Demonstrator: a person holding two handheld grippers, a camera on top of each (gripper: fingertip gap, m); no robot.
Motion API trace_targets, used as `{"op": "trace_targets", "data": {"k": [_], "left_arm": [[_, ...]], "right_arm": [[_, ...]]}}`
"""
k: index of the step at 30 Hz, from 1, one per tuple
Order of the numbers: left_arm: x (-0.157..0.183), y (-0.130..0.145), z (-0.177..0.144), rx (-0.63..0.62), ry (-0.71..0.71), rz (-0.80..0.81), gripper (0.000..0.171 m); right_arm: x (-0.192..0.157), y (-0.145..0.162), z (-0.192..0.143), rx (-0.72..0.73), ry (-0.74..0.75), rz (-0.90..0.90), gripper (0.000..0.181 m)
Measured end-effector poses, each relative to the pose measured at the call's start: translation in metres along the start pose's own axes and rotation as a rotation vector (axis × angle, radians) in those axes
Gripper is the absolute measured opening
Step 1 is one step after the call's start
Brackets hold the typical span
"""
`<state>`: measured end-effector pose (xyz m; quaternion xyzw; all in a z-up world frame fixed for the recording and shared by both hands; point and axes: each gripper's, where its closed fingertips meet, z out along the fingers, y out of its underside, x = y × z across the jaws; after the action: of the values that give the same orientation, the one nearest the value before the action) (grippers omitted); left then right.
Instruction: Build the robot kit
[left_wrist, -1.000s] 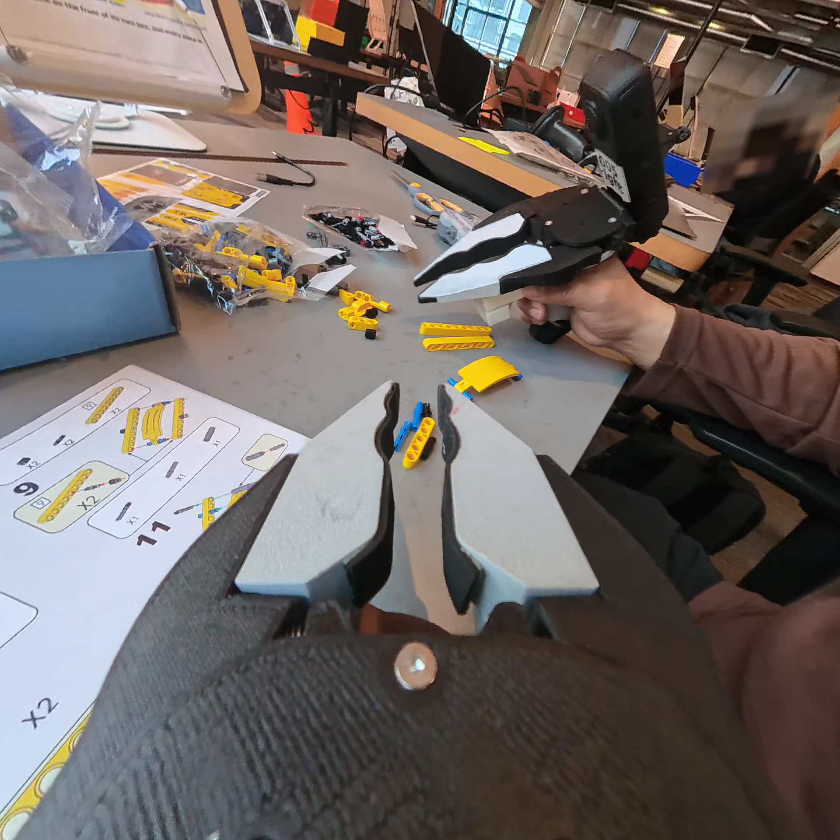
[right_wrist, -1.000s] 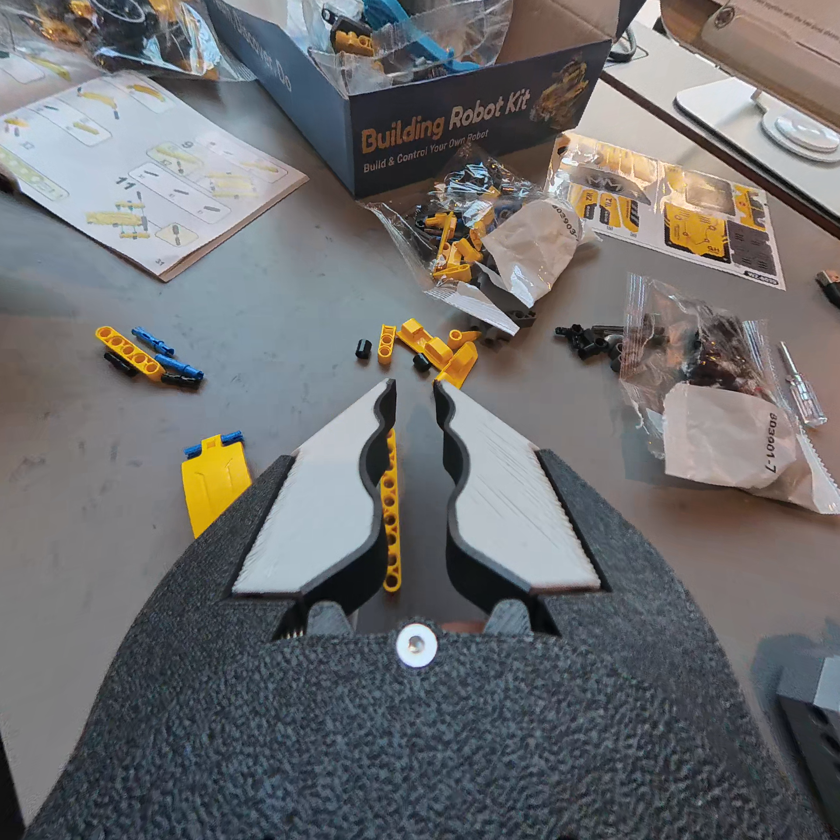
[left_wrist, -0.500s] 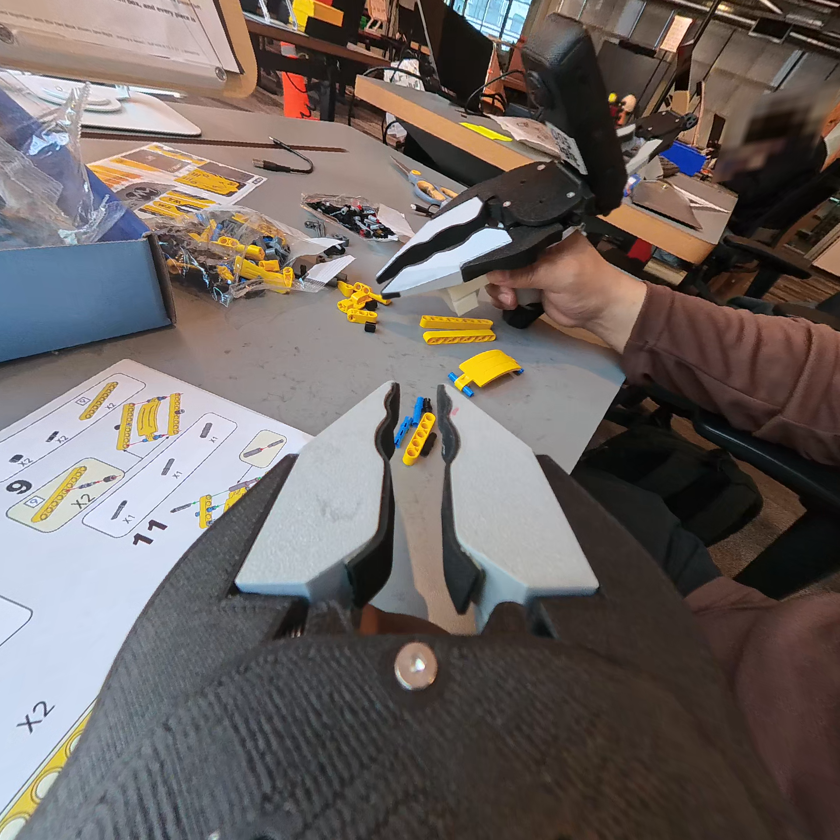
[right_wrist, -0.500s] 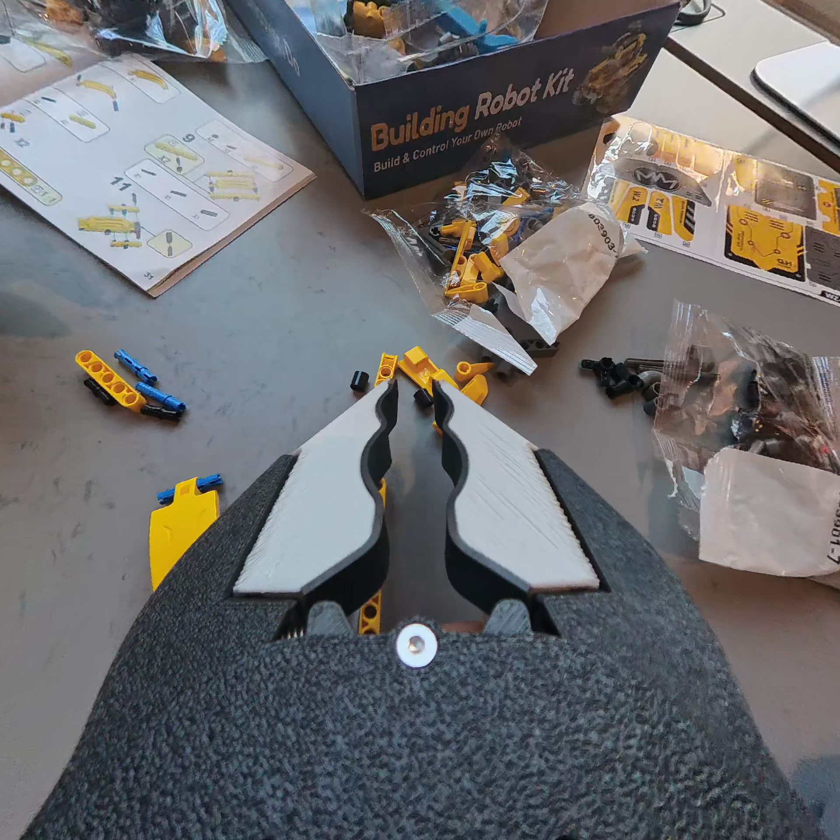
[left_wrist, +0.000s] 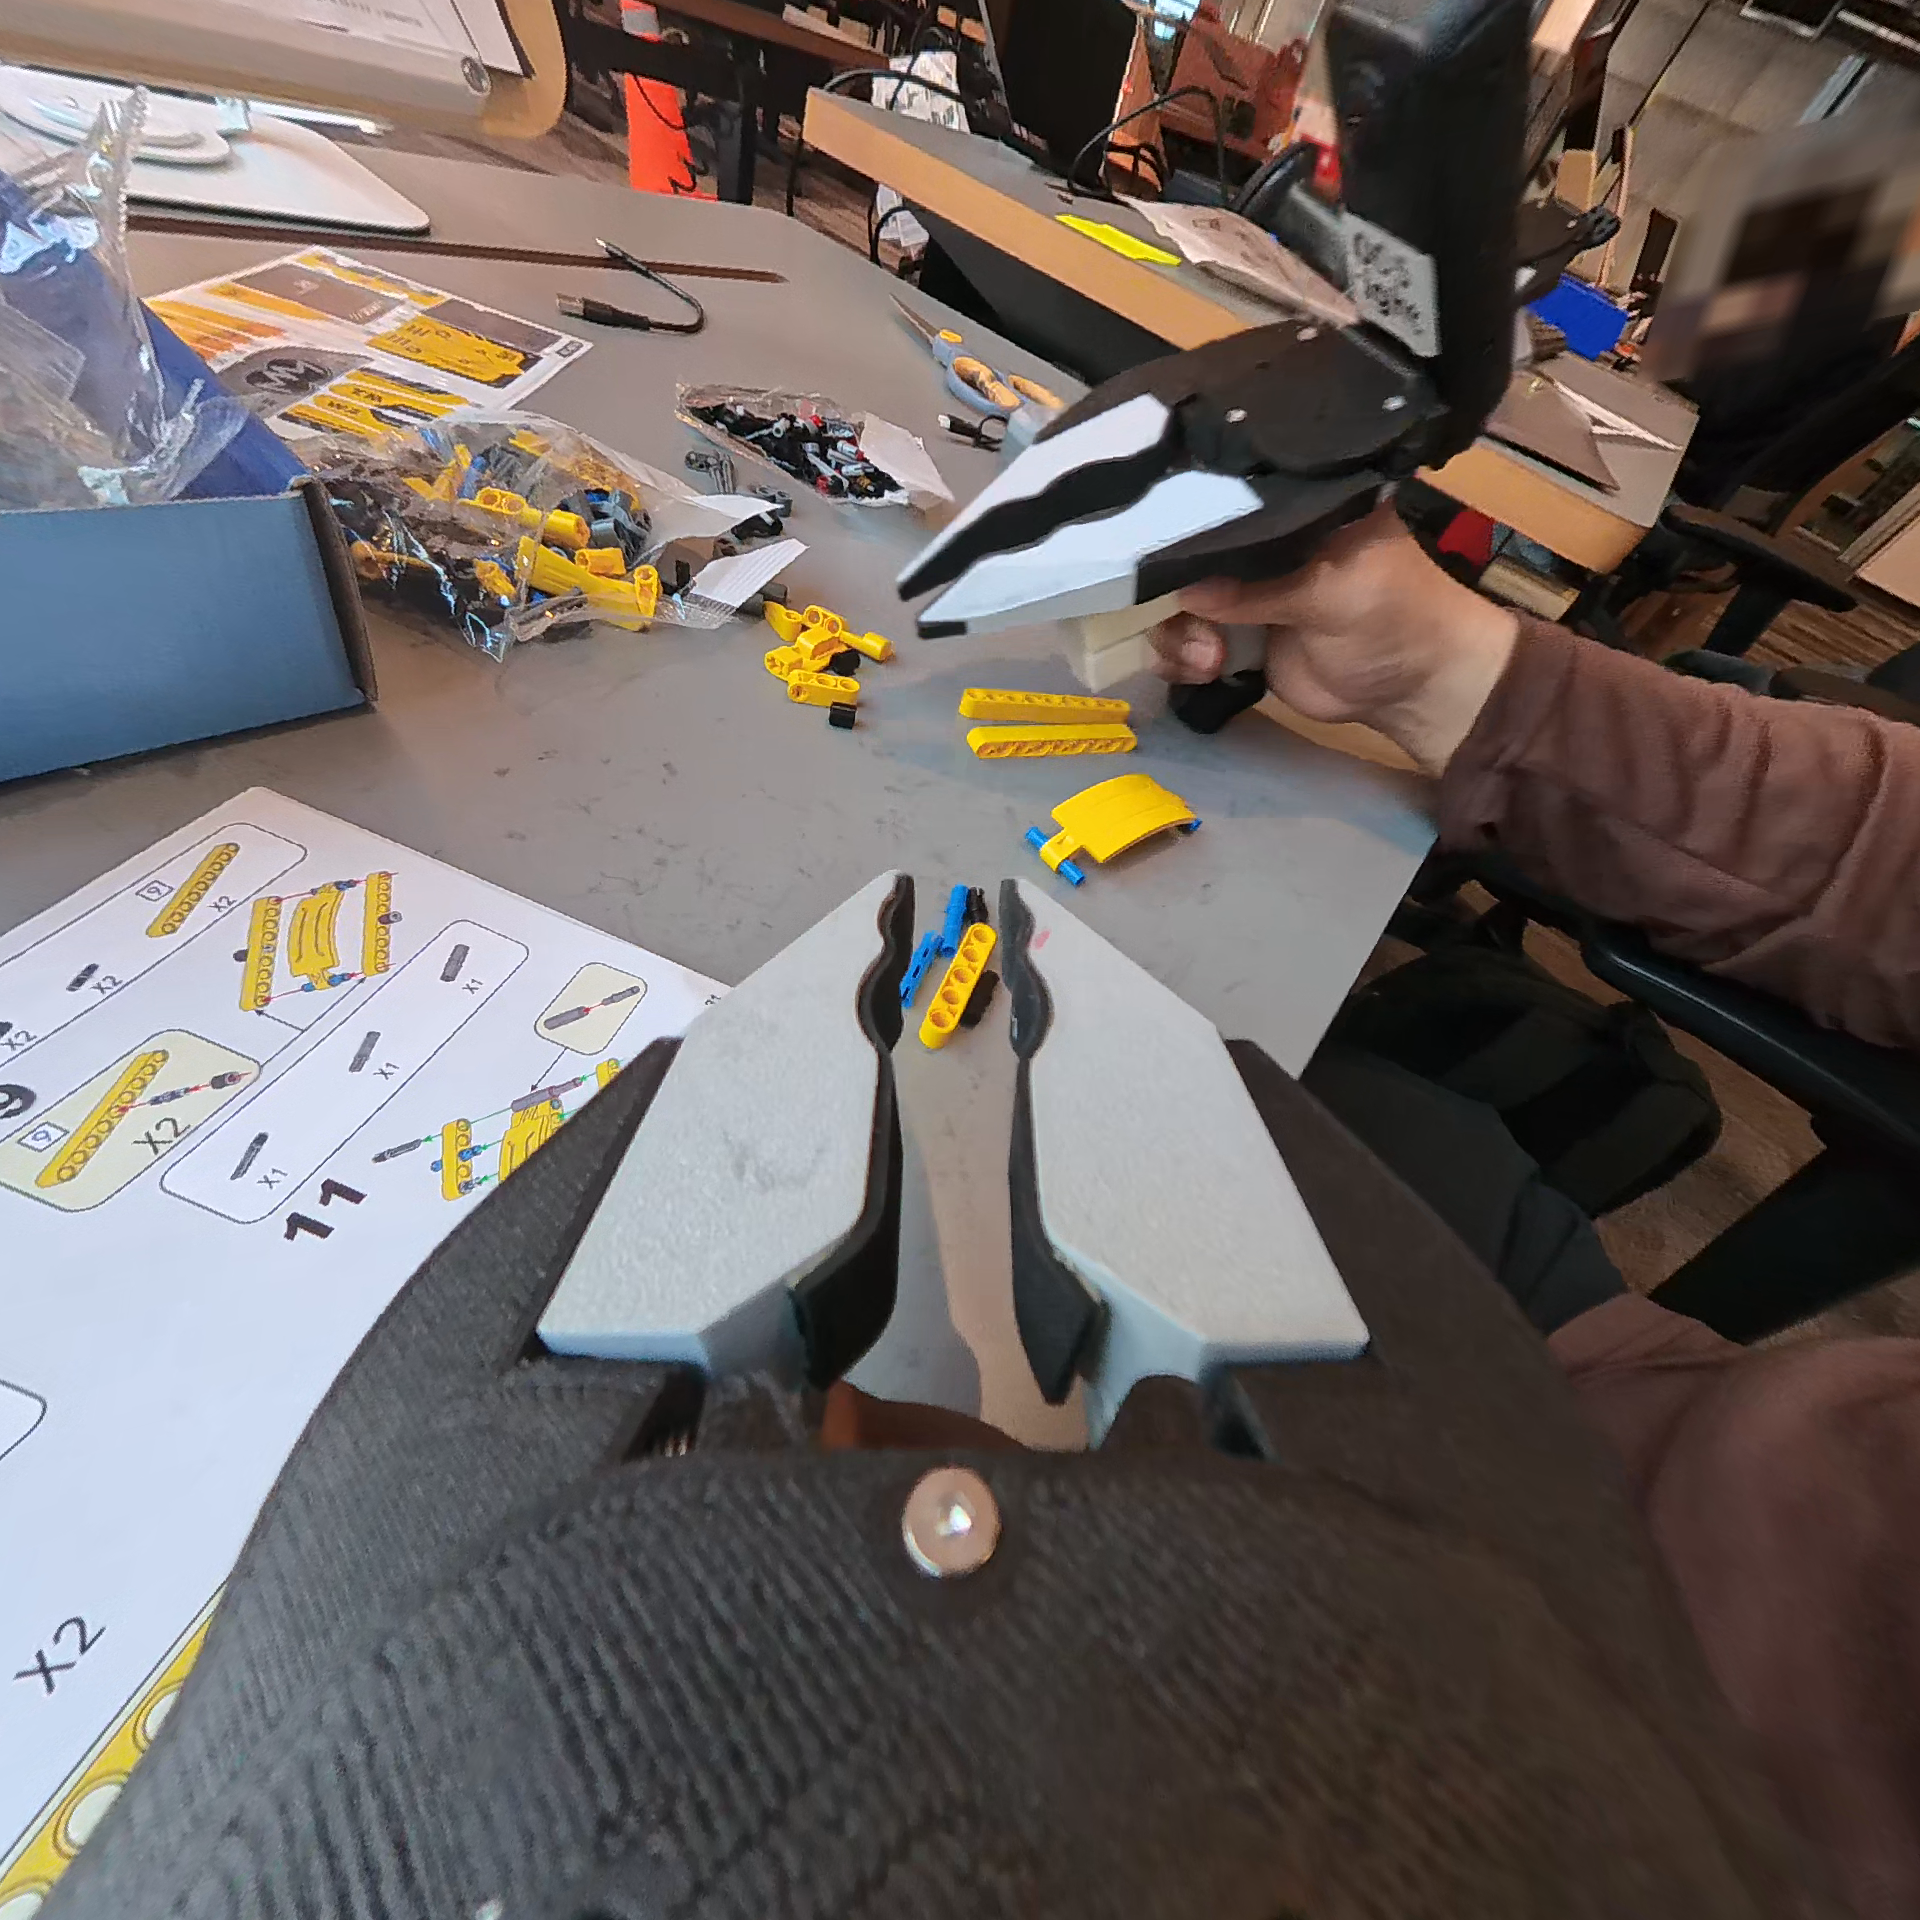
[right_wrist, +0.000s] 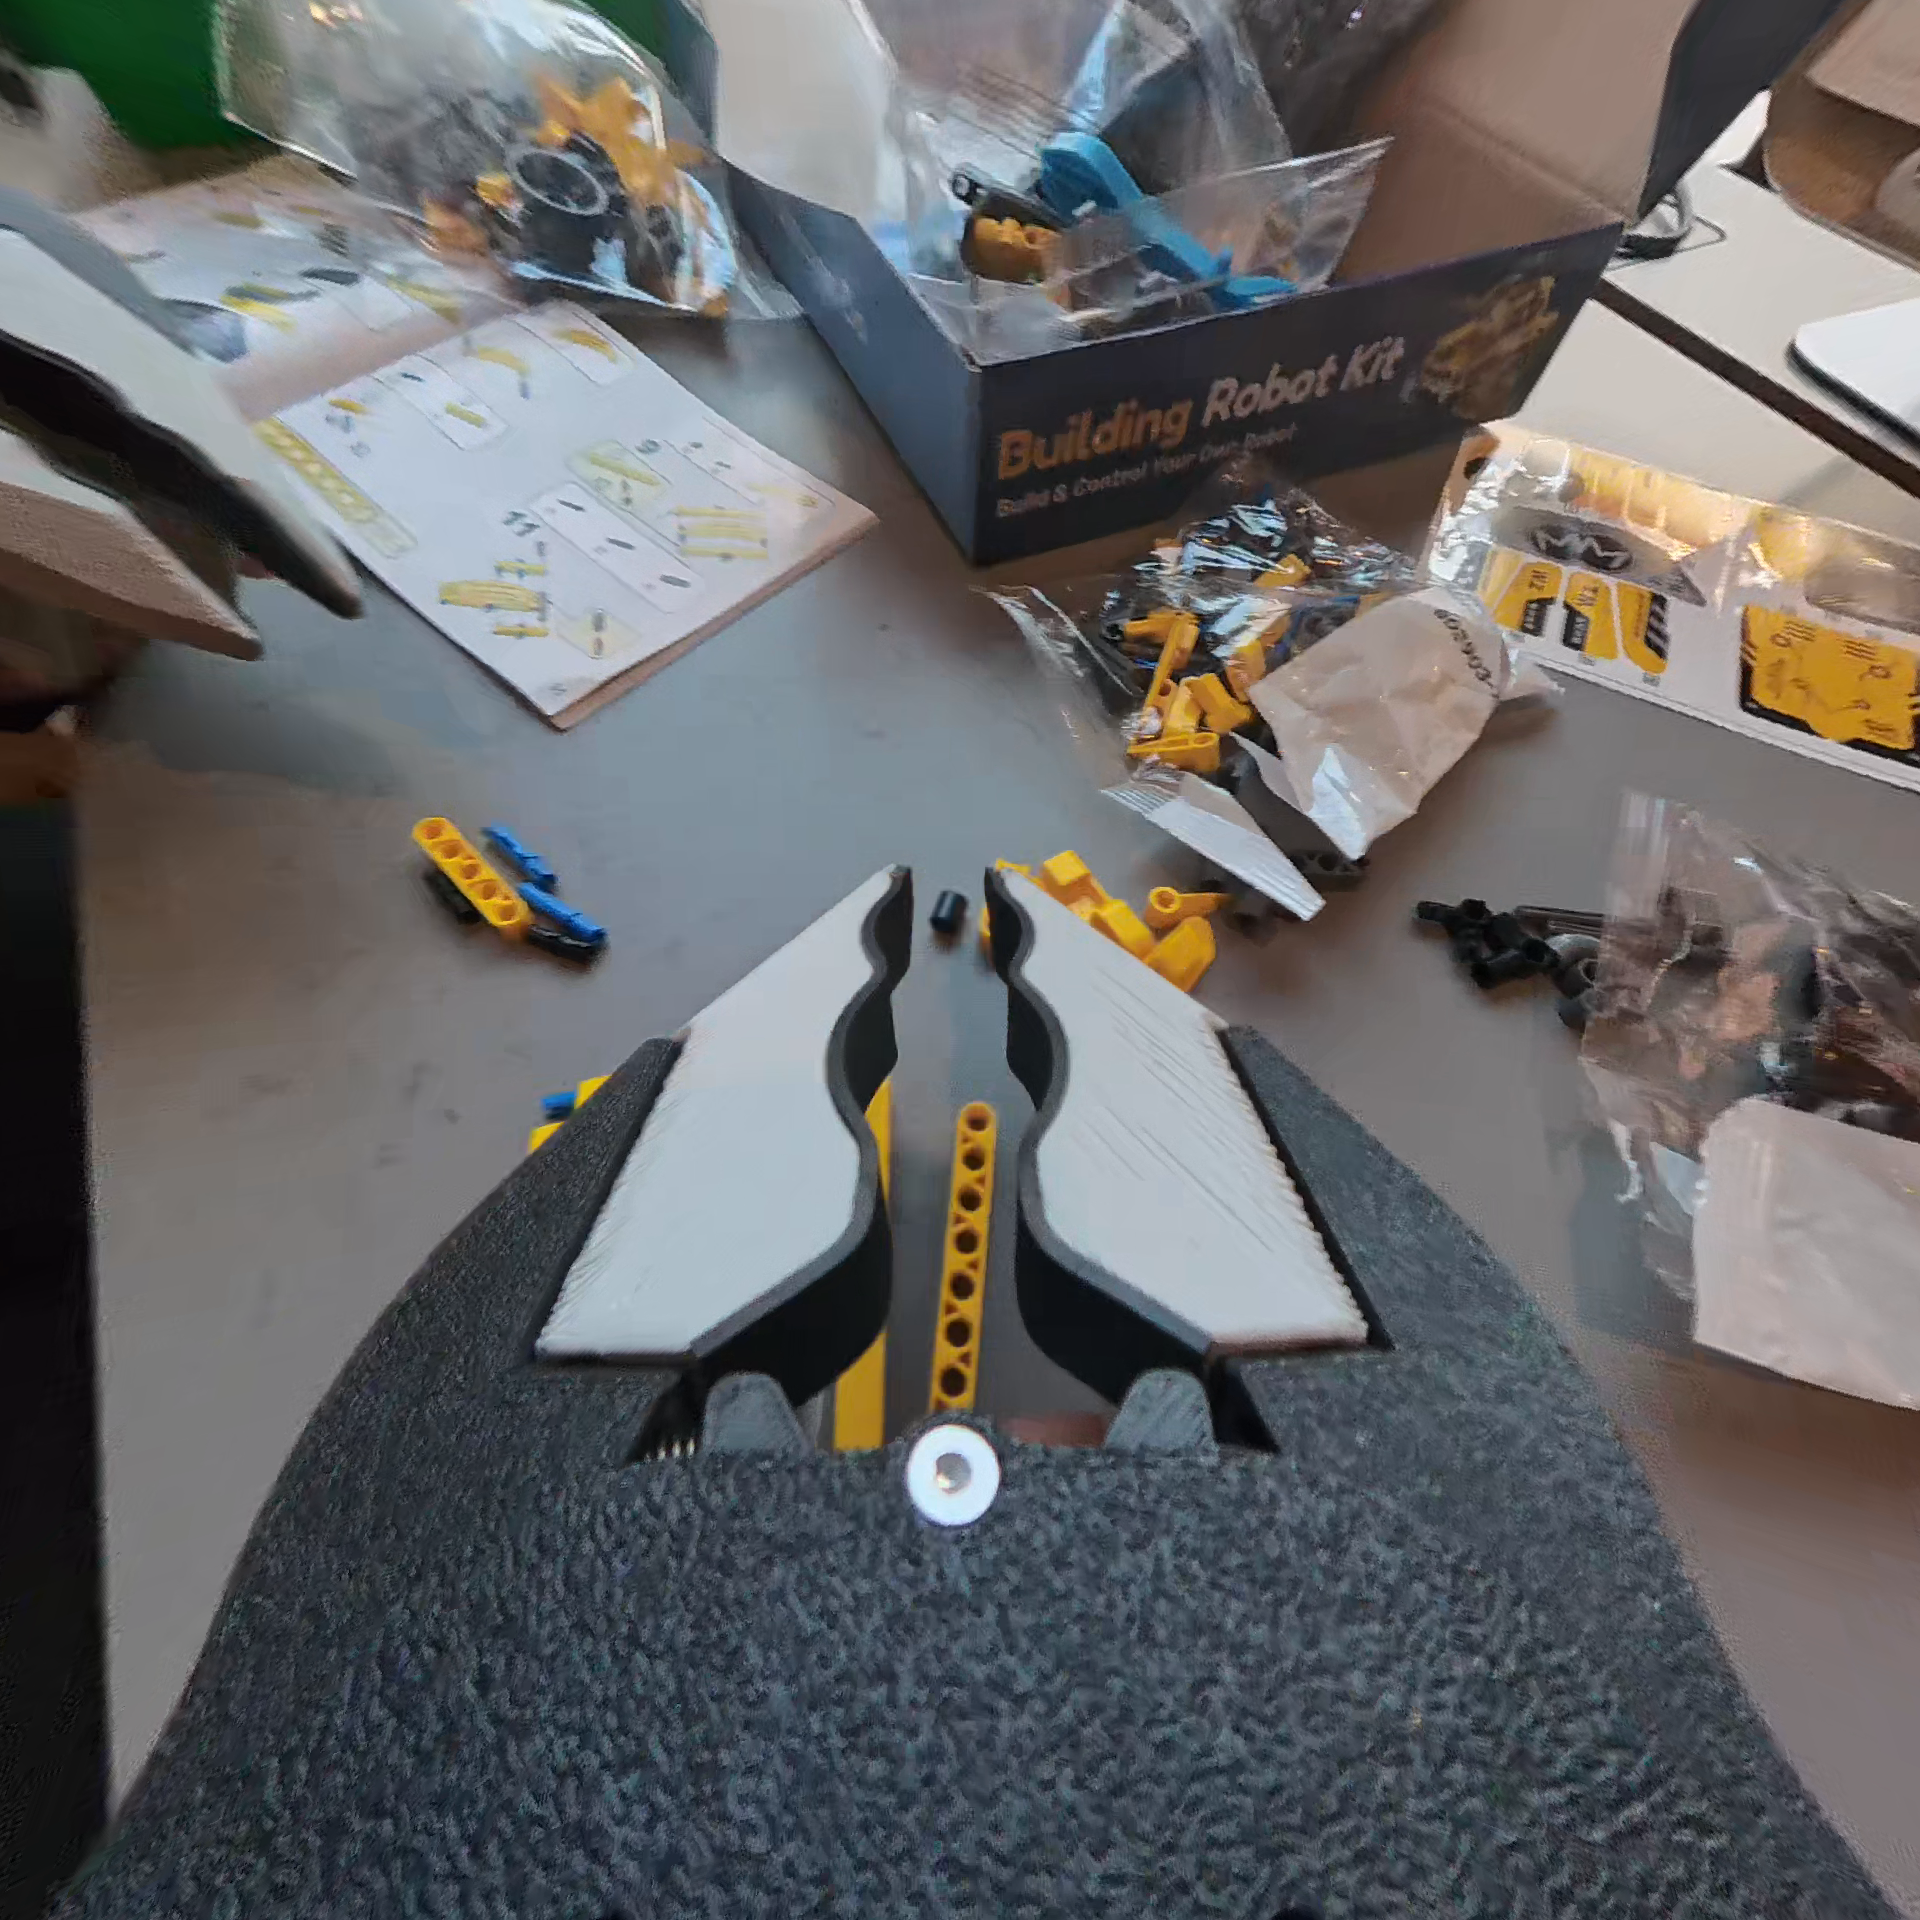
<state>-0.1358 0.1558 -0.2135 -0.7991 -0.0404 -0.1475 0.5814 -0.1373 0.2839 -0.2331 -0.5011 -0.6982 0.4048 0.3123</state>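
My left gripper (left_wrist: 953, 891) is open a little and empty. It hovers low over a short yellow beam (left_wrist: 961, 982) with blue pins (left_wrist: 920, 961) and a black pin beside it. My right gripper (right_wrist: 945, 888) is open a little and empty, raised above the table. It also shows in the left wrist view (left_wrist: 914, 608). Under it lie two long yellow beams (right_wrist: 966, 1257), one partly hidden by its left finger. A small black piece (right_wrist: 943, 912) and loose yellow parts (right_wrist: 1132, 914) lie just past its tips. A yellow curved panel (left_wrist: 1122, 821) lies near the table edge.
An instruction booklet (left_wrist: 208, 1039) lies at the left, and a blue kit box (right_wrist: 1195, 416) holding bags stands behind it. An open bag of yellow parts (right_wrist: 1247, 665), a bag of black parts (right_wrist: 1766, 1018), a sticker sheet (right_wrist: 1714, 623) and scissors (left_wrist: 977, 364) lie farther back. The table edge (left_wrist: 1351, 935) is close on the right. My right fingertips sit around 15 cm from my left ones. From the right gripper's tips to the small black piece (right_wrist: 943, 912) is close to 4 cm. My left wrist view (left_wrist: 842, 715) looks at it from another angle.
My right gripper has moved forward and up, from over the long beams toward the loose yellow parts. My left gripper has barely moved. Both jaw gaps are unchanged.
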Motion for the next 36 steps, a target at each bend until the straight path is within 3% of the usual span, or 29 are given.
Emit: {"op": "trace_targets", "data": {"k": [7, 14, 19, 36], "left_arm": [[-0.005, 0.027, 0.014, -0.234, -0.026, 0.011, 0.015], [0.002, 0.046, 0.022, -0.378, -0.014, 0.117, 0.018], [-0.005, 0.05, 0.025, -0.416, -0.057, 0.097, 0.005], [-0.014, 0.049, 0.022, -0.404, -0.083, 0.028, 0.006]], "right_arm": [[-0.065, 0.002, -0.014, -0.056, -0.115, -0.198, 0.013], [-0.094, 0.012, -0.006, -0.131, -0.17, -0.315, 0.013], [-0.096, 0.012, -0.005, -0.128, -0.178, -0.311, 0.013], [-0.085, 0.016, 0.009, -0.232, -0.104, -0.287, 0.012]]}}
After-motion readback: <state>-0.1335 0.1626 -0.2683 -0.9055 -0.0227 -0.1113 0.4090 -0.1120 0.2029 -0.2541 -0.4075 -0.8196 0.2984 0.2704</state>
